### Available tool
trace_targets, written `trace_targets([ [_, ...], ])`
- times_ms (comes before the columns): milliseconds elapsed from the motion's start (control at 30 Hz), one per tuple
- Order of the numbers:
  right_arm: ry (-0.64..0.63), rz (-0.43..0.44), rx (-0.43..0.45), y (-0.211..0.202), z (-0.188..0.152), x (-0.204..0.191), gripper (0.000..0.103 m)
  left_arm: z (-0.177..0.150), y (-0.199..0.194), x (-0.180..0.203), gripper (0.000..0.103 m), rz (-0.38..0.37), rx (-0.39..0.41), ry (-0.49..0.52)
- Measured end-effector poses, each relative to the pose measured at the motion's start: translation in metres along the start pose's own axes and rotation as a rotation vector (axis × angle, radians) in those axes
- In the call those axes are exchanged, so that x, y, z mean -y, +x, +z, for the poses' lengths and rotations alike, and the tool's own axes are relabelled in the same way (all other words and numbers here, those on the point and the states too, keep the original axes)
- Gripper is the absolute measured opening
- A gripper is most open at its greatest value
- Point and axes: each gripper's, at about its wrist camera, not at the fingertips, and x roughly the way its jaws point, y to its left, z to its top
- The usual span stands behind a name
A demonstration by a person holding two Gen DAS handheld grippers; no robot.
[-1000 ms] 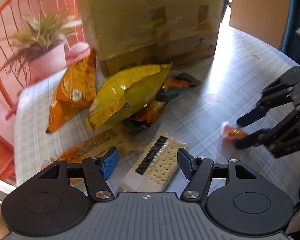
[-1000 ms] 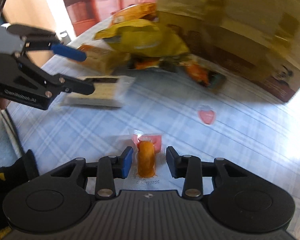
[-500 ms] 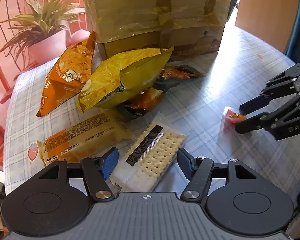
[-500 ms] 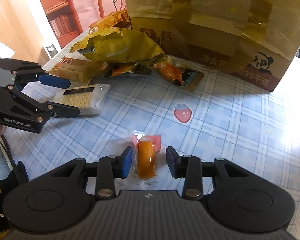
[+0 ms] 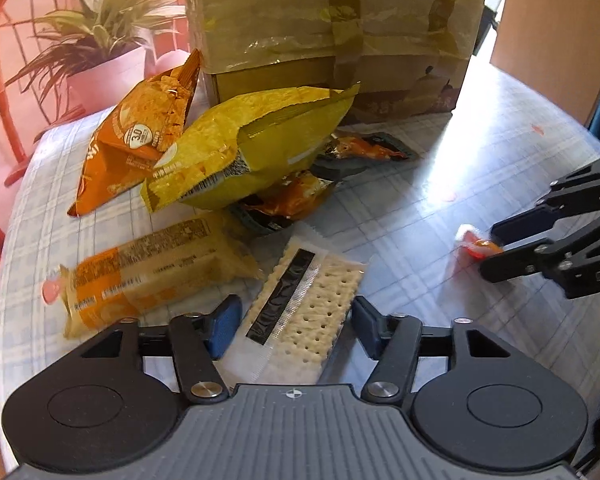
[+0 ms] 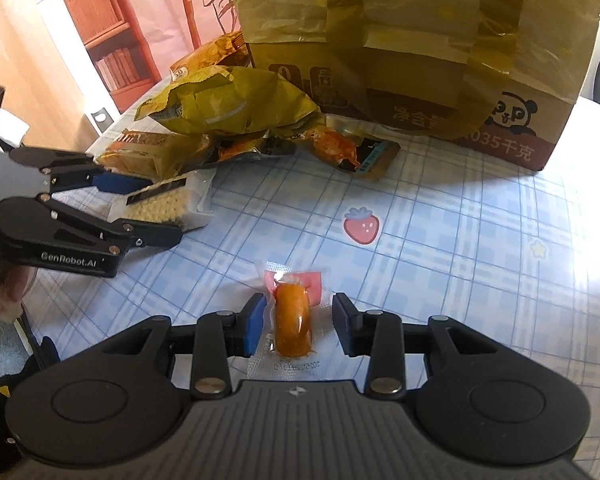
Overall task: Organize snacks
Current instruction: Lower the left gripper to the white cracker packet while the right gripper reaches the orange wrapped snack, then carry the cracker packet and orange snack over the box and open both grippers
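A clear-wrapped cracker pack lies on the blue checked tablecloth between the blue pads of my left gripper. Its jaws are closing and the pads stand just off the wrapper's sides. The right wrist view shows the same left gripper straddling the cracker pack. A small orange sausage snack in a clear wrapper lies between the pads of my right gripper. This gripper is open: the left pad touches the wrapper's edge and the right pad stands clear. The left wrist view shows the right gripper at the far right.
A taped cardboard box stands at the back. In front lie a yellow chip bag, an orange chip bag, an orange biscuit pack and small dark packets. A potted plant and a red chair stand beyond the table's left edge.
Both views have rolled a little and steadied out of blur. The left gripper's pads have drawn slightly closer around the cracker pack. The right gripper's gap around the sausage snack is unchanged.
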Motion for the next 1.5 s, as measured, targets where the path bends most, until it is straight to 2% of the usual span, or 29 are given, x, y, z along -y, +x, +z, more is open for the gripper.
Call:
trace_targets([
  [167,0.004,-0.002,0.011,-0.002,-0.001,0.000,0.039,-0.010,-0.019,0.006,0.061,-0.049,0.048,-0.123],
  [267,0.002,0.005,0.030,-0.006,0.001,0.000,0.039,-0.011,-0.030,0.008,0.060,-0.060,0.084,-0.163],
  [567,-0.022,0.025,0.115,-0.026,0.017,-0.006,0.037,0.015,-0.070,-0.005,0.060,-0.059,0.219,-0.242],
  [733,-0.037,0.039,0.193,-0.050,0.041,-0.004,0.037,0.050,-0.094,-0.016,0.060,-0.041,0.296,-0.246],
  [867,-0.069,0.020,0.303,-0.078,0.073,-0.002,0.038,0.085,-0.118,-0.021,0.059,-0.032,0.383,-0.219],
  [933,-0.090,-0.002,0.360,-0.093,0.089,-0.001,0.037,0.103,-0.129,-0.022,0.059,-0.034,0.423,-0.208],
  [1067,-0.126,-0.054,0.475,-0.121,0.126,0.002,0.038,0.146,-0.141,-0.012,0.059,0.011,0.475,-0.157],
  [1167,-0.129,-0.071,0.540,-0.132,0.152,0.007,0.037,0.177,-0.141,-0.009,0.059,0.001,0.503,-0.162],
  [1300,-0.143,-0.108,0.575,-0.133,0.183,0.011,0.037,0.209,-0.127,-0.004,0.059,-0.001,0.490,-0.166],
  [1500,-0.122,-0.137,0.545,-0.113,0.209,0.031,0.037,0.245,-0.091,-0.006,0.059,0.018,0.432,-0.130],
])
